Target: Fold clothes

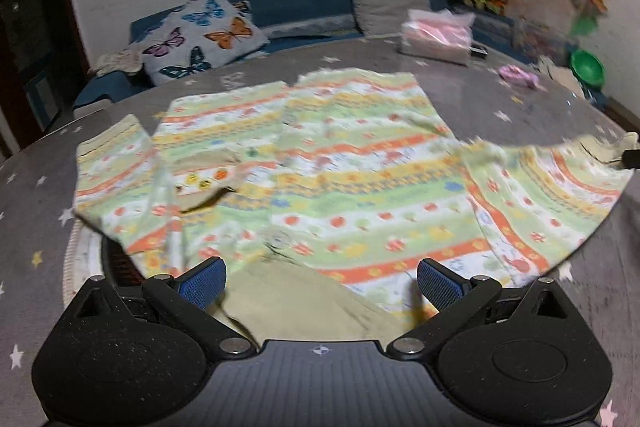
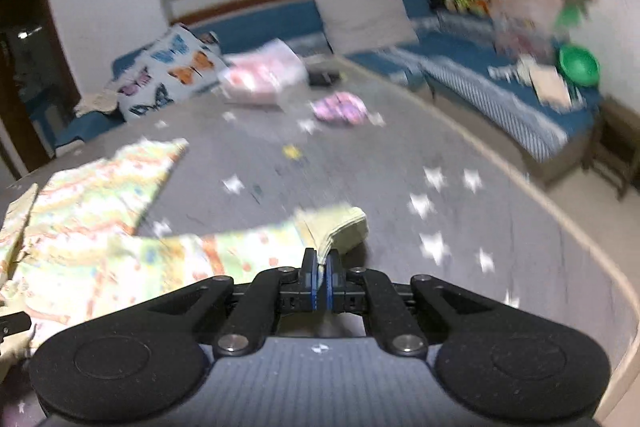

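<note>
A striped green, orange and yellow patterned shirt [image 1: 340,171] lies spread on the grey star-print table cover [image 1: 520,99]. My left gripper [image 1: 322,285] is open just above the shirt's near edge, where a plain khaki collar part [image 1: 304,303] lies between its blue pads. My right gripper [image 2: 322,277] is shut on the beige cuff [image 2: 340,227] of the shirt's sleeve [image 2: 240,251], held at the table's right side. The shirt's body [image 2: 88,211] shows at the left of the right wrist view. The right gripper's tip shows at the far right of the left wrist view [image 1: 632,158].
A pink packet [image 1: 438,35] and a small pink-purple item [image 1: 518,75] lie at the table's far side. A blue sofa [image 2: 500,99] with a butterfly cushion [image 1: 200,35], grey pillows and a green bowl [image 2: 578,65] runs behind and to the right.
</note>
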`<state>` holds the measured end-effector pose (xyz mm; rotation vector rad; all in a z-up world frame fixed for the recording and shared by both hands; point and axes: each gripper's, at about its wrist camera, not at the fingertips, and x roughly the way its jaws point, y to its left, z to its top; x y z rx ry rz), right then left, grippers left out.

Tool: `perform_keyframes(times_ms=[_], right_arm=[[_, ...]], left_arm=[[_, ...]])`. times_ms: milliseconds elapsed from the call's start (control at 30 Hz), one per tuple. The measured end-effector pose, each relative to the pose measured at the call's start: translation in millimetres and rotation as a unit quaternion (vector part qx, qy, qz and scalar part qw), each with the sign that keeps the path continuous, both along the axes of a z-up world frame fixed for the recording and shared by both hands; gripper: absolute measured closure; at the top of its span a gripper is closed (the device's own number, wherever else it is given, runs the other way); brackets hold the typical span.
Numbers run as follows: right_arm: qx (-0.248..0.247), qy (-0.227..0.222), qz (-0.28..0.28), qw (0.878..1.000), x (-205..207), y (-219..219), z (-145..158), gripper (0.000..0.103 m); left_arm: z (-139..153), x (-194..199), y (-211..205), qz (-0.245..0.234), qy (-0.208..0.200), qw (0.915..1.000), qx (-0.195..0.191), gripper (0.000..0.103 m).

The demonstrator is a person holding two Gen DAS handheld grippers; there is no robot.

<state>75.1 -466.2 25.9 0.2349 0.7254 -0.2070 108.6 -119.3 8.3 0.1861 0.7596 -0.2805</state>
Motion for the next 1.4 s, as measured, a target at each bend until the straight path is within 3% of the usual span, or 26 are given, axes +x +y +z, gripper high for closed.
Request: perform_keyframes(times_ms=[233, 533, 667, 767, 933, 1033, 1167, 1333, 1400], right_arm=[[-0.01, 0.005, -0.02, 1.0, -7.3, -6.7, -14.2, 0.099], [-0.03, 0.019, -0.041, 0.999, 12.4, -17.1, -19.2, 0.099], [-0.045, 0.022, -0.042, 0.998, 20.9, -17.8, -13.0, 0.088], [-0.07, 0.01, -0.038, 0.997, 20.5, -13.1, -3.1, 0.075], [-0.07, -0.011, -0.01, 0.997, 19.7, -3.7, 10.5, 0.07], [-0.054, -0.01, 0.03, 0.998, 23.8, 7.5, 8.1, 0.068], [-0.047, -0.006, 0.043, 0.998, 28.7, 11.1, -2.3, 0.066], [-0.04, -0.003, 0.054, 0.998, 34.6, 14.3, -15.6, 0.063], [-0.037, -0.001, 0.058, 0.998, 36.9, 15.6, -20.9, 0.057]], left_arm=[[-10.7, -4.2, -10.4, -0.018, 0.016, 0.9997, 0.004, 0.0], [-6.9, -6.6, -9.2, -0.043, 0.023, 0.9987, -0.014, 0.0], [11.2, -4.6, 9.9, -0.036, 0.005, 0.9989, -0.03, 0.0], [28.1, 5.8, 32.3, -0.01, -0.018, 0.999, -0.041, 0.001], [42.3, 47.8, 72.1, 0.07, -0.035, 0.996, -0.044, 0.008], [43.3, 84.3, 97.4, 0.12, -0.031, 0.9913, -0.046, 0.015], [40.5, 134.2, 125.0, 0.172, -0.02, 0.9837, -0.048, 0.018], [34.3, 191.0, 142.0, 0.209, 0.001, 0.976, -0.061, 0.018], [31.1, 207.8, 143.5, 0.219, 0.003, 0.9742, -0.055, 0.018]])
